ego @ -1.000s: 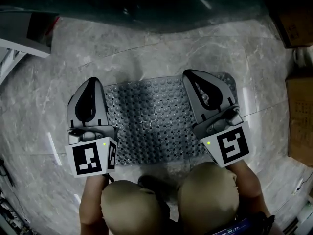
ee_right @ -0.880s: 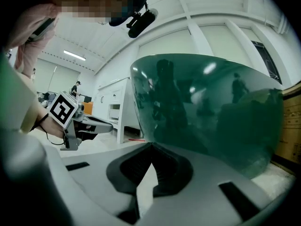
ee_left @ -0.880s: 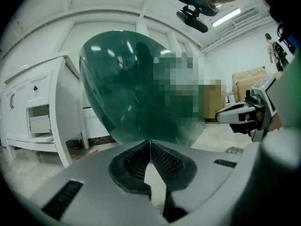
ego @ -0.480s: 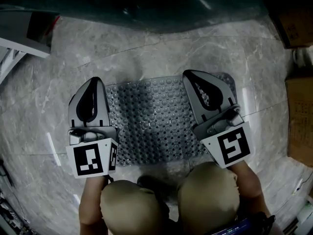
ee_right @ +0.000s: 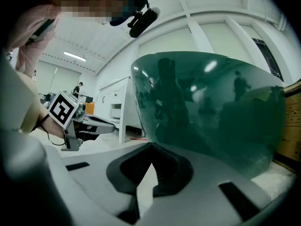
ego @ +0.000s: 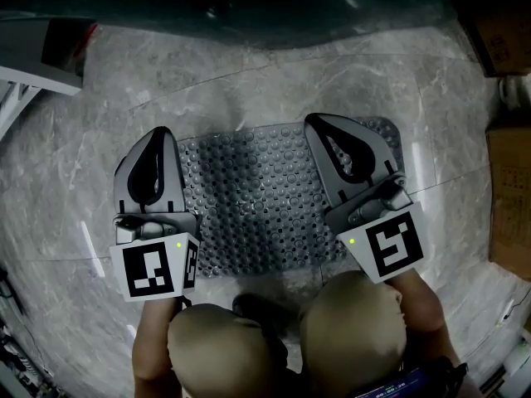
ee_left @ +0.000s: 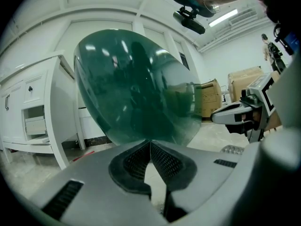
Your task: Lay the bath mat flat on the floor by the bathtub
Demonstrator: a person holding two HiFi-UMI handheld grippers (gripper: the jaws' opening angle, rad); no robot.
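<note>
Grey marble-look floor (ego: 249, 81) filled most of the head view. Dark green bathtub (ego: 249, 15) ran along the top edge, its glossy wall straight ahead in both gripper views. Grey studded bath mat (ego: 249, 197) lay flat on the floor, near the tub but not touching, with a strip of bare floor between them. Cardboard boxes (ego: 508, 197) were at the right edge. White cabinet (ee_left: 33, 112) was to the left of the tub.

Person's knees (ego: 220, 347) were just below the mat's near edge. Left gripper (ego: 156, 139) sat over the mat's left edge, pointing at the tub, pad tips pressed together (ee_left: 150, 144), nothing seen between them. Right gripper (ego: 314, 123) sat over the mat's right part, angled slightly inward, tips likewise closed together (ee_right: 151, 146), nothing visible in the pinch. Can't tell if either touched the mat.
</note>
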